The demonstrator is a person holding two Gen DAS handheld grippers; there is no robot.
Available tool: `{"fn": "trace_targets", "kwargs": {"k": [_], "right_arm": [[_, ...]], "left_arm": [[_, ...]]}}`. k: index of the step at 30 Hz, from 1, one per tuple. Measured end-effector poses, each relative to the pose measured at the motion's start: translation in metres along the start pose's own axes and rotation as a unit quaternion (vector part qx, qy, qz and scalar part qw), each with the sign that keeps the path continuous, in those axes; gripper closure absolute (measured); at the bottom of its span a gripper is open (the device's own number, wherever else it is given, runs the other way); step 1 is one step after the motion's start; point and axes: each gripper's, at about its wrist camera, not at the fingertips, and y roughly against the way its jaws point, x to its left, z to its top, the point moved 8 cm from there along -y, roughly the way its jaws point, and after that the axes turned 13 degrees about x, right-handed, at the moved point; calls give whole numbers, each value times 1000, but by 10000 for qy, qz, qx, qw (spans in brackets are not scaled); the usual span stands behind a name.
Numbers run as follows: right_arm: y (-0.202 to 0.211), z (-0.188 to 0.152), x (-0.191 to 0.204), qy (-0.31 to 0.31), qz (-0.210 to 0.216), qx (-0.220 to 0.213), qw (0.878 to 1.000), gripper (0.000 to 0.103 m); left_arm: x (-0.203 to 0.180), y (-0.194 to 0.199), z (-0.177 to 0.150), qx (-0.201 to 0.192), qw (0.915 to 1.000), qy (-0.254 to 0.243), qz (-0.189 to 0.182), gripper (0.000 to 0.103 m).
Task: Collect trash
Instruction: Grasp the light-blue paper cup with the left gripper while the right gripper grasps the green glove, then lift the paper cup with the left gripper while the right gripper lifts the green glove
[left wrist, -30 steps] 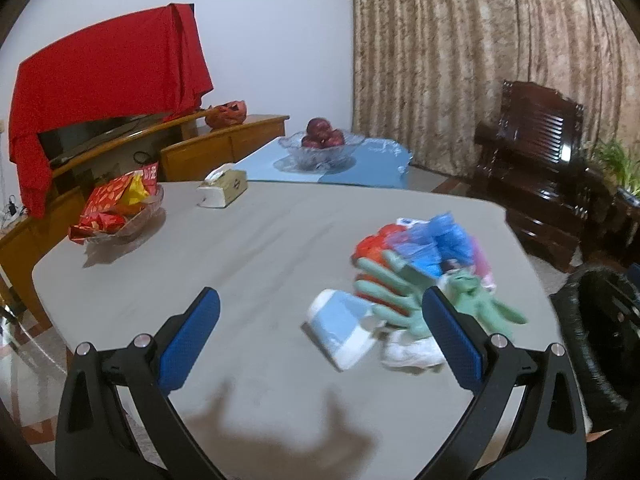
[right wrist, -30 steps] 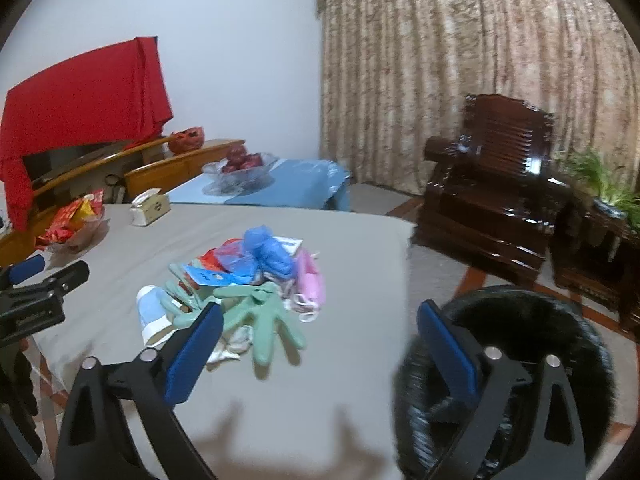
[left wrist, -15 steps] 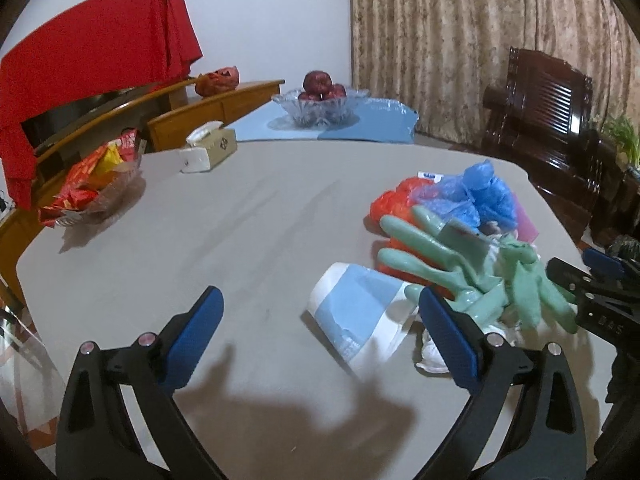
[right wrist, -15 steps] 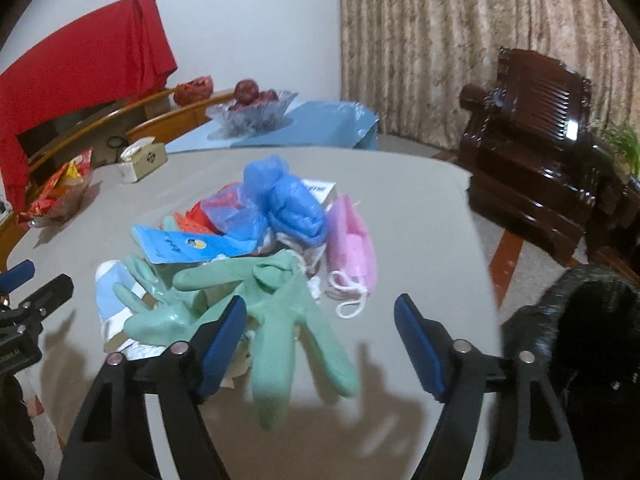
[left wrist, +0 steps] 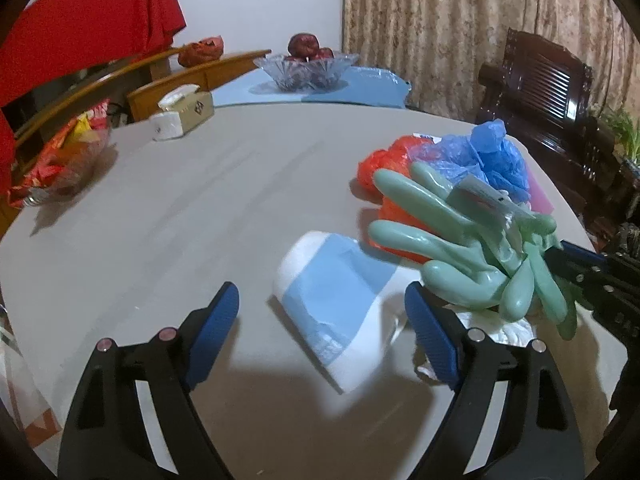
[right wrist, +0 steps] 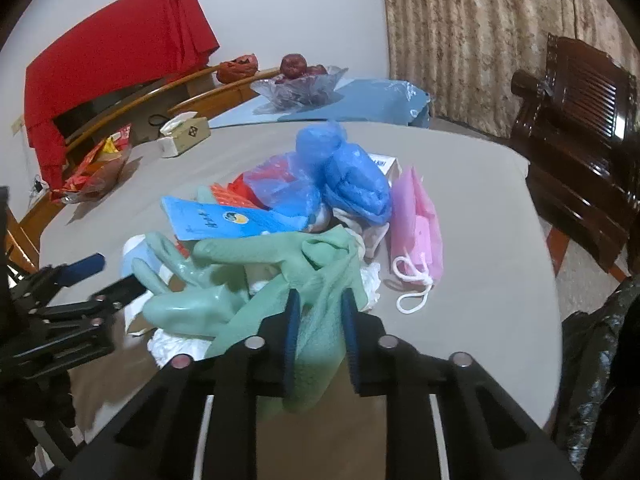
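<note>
Home living room — curtains (left wrist: pixel 460 28), wooden armchair (left wrist: pixel 540 88), fruit bowl (left wrist: pixel 306 66).

Red cloth (left wrist: pixel 80 28) cut off at left edge, black bag (right wrist: pixel 600 360) mostly out of frame

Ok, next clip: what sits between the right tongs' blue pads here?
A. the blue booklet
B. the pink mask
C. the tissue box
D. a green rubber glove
D: in the right wrist view the right tongs are closing with a green rubber glove between the pads, its cuff hanging below them.
</note>
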Motion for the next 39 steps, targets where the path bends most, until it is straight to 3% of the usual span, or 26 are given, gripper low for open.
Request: {"fn": "trace_targets", "kwargs": {"k": [4, 7, 8, 10, 11, 13, 16, 20, 22, 25, 27, 28, 30, 32, 34, 39], "right_arm": [[15, -3, -4, -48, -74, -132, 9999, 92], [21, -6, -8, -53, -47, -179, 9998, 100], [24, -8, -8, -23, -48, -178, 9998, 102], [28, -10, -9, 17, -61, -184, 9998, 103], [30, -10, -9, 28, -55, -184, 9998, 103], [31, -11, -9, 19, -40, -157, 9999, 103], [28, -11, -13, -78, -136, -132, 9998, 98], [24, -11, -17, -246, -125, -147, 9995, 55], [22, -8, -16, -302, -48, -184, 9994, 53], [14, -4, -11, -217, -20, -89, 9997, 42], [5, -4, -8, -184, 12, 39, 9998, 42], [-1, -5, -8, -195, 20, 112, 9997, 42], [-7, -7, -8, -227, 110, 227, 9994, 54], [-6, -8, -6, -153, 213, 237, 9994, 73], [-2, -7, -2, 50, 133, 237, 9996, 81], [21, -4, 2, 93, 170, -48, 9998, 87]], "left_arm": [[-6, -9, -4, 192, 9996, 37, -202, 22], [-9, -17, -8, 344, 9981, 159, -494, 37], [-9, -19, -9, 368, 9980, 195, -483, 44], [-7, -21, -9, 384, 9981, 193, -441, 47], [-5, -22, -9, 378, 9982, 221, -407, 60], [-1, -20, -8, 355, 9983, 301, -345, 67], [-1, -14, -5, 227, 9985, 318, -382, 73], [-7, -9, -4, 122, 9990, 208, -367, 73], [-7, -11, -6, 169, 9987, 238, -416, 67], [-8, -20, -6, 331, 9973, 255, -603, 53], [-10, -25, -7, 408, 9963, 260, -707, 48], [-11, -28, -8, 448, 9957, 276, -762, 49], [-9, -32, -7, 469, 9953, 322, -778, 57], [-7, -31, -5, 435, 9953, 339, -800, 67], [-6, -28, -3, 375, 9948, 391, -864, 74], [1, -8, 4, 153, 9956, 431, -823, 80]]}}
